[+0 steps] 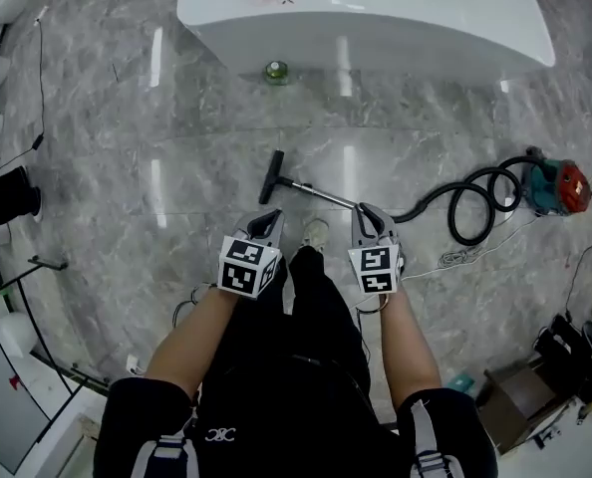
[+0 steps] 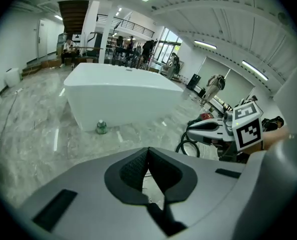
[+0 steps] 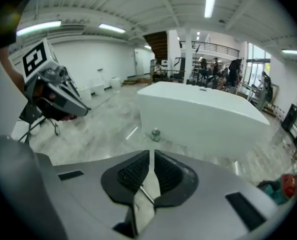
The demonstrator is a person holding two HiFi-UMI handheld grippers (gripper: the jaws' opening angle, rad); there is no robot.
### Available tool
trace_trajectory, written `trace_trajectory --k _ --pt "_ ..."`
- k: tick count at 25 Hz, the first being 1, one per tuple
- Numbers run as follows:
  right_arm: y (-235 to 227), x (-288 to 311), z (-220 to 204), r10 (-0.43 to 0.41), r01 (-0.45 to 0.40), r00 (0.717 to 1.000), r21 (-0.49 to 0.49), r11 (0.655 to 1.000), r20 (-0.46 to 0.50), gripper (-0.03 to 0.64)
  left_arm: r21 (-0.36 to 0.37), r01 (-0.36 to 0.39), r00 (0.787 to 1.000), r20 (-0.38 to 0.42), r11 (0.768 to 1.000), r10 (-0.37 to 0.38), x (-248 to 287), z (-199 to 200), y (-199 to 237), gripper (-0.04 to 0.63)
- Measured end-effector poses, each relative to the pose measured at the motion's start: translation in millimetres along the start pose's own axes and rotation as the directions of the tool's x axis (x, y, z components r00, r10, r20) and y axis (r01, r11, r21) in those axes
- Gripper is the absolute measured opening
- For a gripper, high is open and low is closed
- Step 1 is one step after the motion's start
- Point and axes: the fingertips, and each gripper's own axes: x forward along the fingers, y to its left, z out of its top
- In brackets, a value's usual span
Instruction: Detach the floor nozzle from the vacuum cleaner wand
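The black floor nozzle (image 1: 272, 176) lies on the marble floor, joined to a thin silver wand (image 1: 321, 196) that runs right toward a black hose (image 1: 472, 204) and a teal-and-red vacuum body (image 1: 556, 187). My left gripper (image 1: 268, 220) hovers just below the nozzle, jaws shut and empty. My right gripper (image 1: 369, 214) hangs above the wand's hose end, also shut with nothing held. In the left gripper view the pads meet at my left gripper (image 2: 148, 153). In the right gripper view only a thin slit shows at my right gripper (image 3: 152, 155), and a bit of the wand (image 3: 145, 194) shows below.
A large white tub-shaped counter (image 1: 376, 23) stands ahead, with a green bottle (image 1: 276, 71) on the floor at its foot. My shoe (image 1: 316, 233) is between the grippers. Stands and cables line the left edge, and boxes and gear sit at the lower right (image 1: 535, 386).
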Motion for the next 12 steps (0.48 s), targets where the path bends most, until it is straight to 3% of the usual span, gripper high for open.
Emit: trace_trajectory --k 3,7,12 --pt "0 70 -46 0.022 -0.032 0.995 -0.096 0.995 -0.102 0.019 -0.016 -0.004 0.999 -0.05 1.0 0.003 43 -38 26 0.009" --pt "4 168 -105 0.076 -0.113 0.976 -0.175 0.978 -0.205 0.052 -0.09 -0.009 0.999 -0.05 0.996 0.004 104 -72 66 0.009" --pt "41 276 -200 0.178 -0.278 0.911 -0.237 0.931 -0.371 0.152 -0.188 0.009 0.995 -0.095 0.982 -0.028 164 -127 106 0.009"
